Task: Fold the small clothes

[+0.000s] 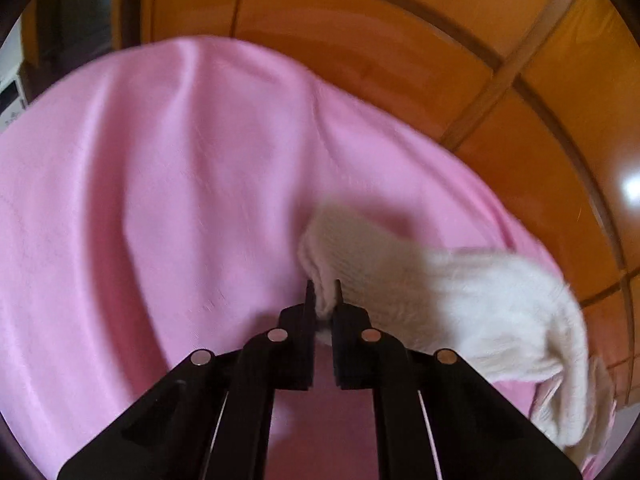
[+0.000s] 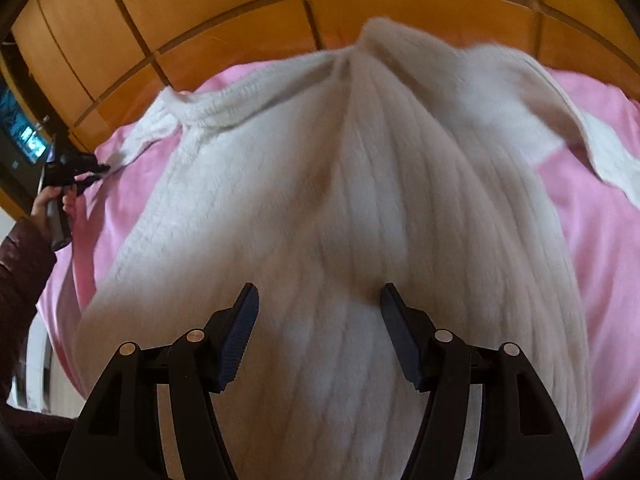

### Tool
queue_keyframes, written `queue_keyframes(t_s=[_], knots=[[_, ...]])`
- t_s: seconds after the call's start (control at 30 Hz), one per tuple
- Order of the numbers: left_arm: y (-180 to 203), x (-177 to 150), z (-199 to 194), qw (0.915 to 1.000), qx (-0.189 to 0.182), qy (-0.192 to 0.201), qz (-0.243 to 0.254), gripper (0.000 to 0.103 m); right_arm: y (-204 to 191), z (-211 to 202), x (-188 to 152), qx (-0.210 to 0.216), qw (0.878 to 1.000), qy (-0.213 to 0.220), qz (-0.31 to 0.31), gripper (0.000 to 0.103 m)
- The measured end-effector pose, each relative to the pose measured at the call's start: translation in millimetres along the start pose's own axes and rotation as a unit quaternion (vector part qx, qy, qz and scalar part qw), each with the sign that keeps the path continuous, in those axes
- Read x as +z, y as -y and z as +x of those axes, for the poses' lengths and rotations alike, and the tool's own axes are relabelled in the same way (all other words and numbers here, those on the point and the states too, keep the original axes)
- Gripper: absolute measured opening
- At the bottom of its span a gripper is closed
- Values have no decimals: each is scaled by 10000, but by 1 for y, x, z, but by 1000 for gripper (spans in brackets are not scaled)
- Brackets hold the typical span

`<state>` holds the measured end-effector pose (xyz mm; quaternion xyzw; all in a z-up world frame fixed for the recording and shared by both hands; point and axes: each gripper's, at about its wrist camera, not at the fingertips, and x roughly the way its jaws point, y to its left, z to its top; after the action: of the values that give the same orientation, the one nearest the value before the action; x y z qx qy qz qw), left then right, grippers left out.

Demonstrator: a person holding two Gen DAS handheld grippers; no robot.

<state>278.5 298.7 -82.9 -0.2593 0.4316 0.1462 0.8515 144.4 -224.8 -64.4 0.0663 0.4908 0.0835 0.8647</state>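
A white ribbed knit sweater (image 2: 328, 208) lies spread on a pink cloth (image 2: 592, 216). In the left wrist view my left gripper (image 1: 323, 294) is shut on the cuff of the sweater's sleeve (image 1: 440, 292), which trails off to the right over the pink cloth (image 1: 160, 200). The left gripper also shows in the right wrist view (image 2: 96, 172), held in a hand at the far left, at the sleeve end. My right gripper (image 2: 320, 300) is open, its jaws wide apart just above the sweater's body, holding nothing.
An orange wooden panelled surface (image 2: 240, 12) lies beyond the pink cloth and shows in the left wrist view (image 1: 400, 20) too. The person's dark red sleeve (image 2: 20, 272) is at the left edge. A dark screen (image 2: 24, 136) is at far left.
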Motion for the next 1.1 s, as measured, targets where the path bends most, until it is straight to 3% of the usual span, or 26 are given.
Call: queue_keyframes(t_s=[0.13, 0.27, 0.37, 0.5, 0.63, 0.67, 0.7, 0.77, 0.83, 0.9, 1.0, 1.1], knots=[[-19, 6, -50, 9982, -156, 552, -166, 5, -14, 24, 39, 113, 9994, 57, -317, 62], [-70, 6, -109, 9935, 86, 1066, -384, 4, -30, 68, 82, 222, 9978, -97, -622, 62], [-98, 3, -132, 9907, 419, 1239, -372, 4, -44, 103, 116, 41, 9967, -46, -809, 62], [-125, -12, -130, 9894, 851, 1078, -476, 4, -52, 138, 160, -218, 9976, 127, -643, 63], [-127, -26, -91, 9877, 1397, 560, -424, 9, -53, 145, 178, -381, 9981, 104, -470, 65], [-123, -31, -84, 9838, 1686, 542, -290, 17, -53, 140, 178, -319, 9986, 85, -423, 65], [-125, -31, -82, 9833, 1722, 532, -254, 32, -52, 126, 174, -159, 9989, 140, -415, 65], [-117, -40, -88, 9868, 1435, 641, -380, 49, -49, 100, 162, 16, 9987, 270, -434, 65], [-101, -50, -95, 9901, 1169, 707, -319, 49, -36, 64, 142, 306, 9980, 430, -340, 65], [-80, -63, -101, 9932, 889, 753, -62, 49, -10, 23, 119, 290, 9972, 651, -204, 65], [-34, -95, -107, 9951, 393, 716, 566, 54, 54, -36, 84, -87, 9948, 968, 317, 65], [11, -133, -112, 9922, -188, 571, 1096, 54, 132, -81, 49, -971, 9841, 1123, 971, 65]])
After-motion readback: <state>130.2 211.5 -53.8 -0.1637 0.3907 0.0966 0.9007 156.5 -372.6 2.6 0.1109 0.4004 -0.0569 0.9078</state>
